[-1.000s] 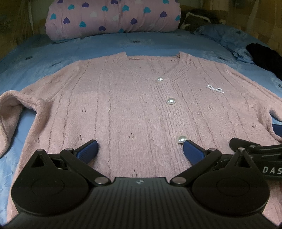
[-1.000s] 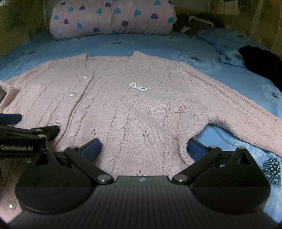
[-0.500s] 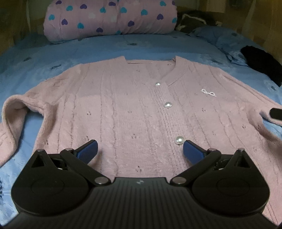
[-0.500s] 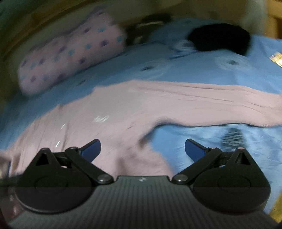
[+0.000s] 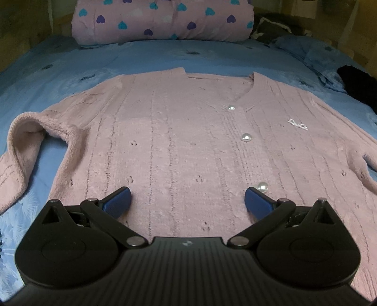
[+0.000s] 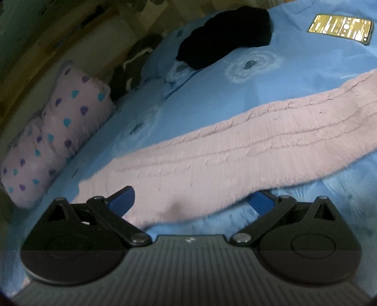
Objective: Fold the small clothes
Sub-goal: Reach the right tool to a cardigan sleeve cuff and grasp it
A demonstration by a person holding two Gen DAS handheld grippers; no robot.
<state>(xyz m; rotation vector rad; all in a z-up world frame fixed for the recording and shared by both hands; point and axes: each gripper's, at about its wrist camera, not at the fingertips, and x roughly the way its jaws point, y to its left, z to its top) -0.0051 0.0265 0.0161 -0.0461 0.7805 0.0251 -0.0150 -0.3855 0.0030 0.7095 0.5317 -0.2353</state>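
Note:
A pink knitted cardigan (image 5: 183,141) with pearl buttons (image 5: 246,137) lies flat, front up, on a blue bed sheet (image 5: 70,77). Its left sleeve (image 5: 21,150) is bent back at the elbow. My left gripper (image 5: 187,202) is open just above the lower front of the cardigan, holding nothing. In the right wrist view the cardigan's other sleeve (image 6: 247,150) stretches straight across the sheet. My right gripper (image 6: 196,200) is open and straddles that sleeve near the armpit, with the cloth between its blue pads (image 6: 123,197).
A pink pillow (image 5: 162,21) with hearts lies at the head of the bed. A black garment (image 6: 223,40) and a phone (image 6: 340,28) lie on the sheet (image 6: 212,94) beyond the right sleeve. Crumpled blue bedding (image 5: 313,56) sits far right.
My right gripper swung right from the cardigan's body to its right sleeve and tilted. The left gripper shifted slightly left and back; the right tool has left its view.

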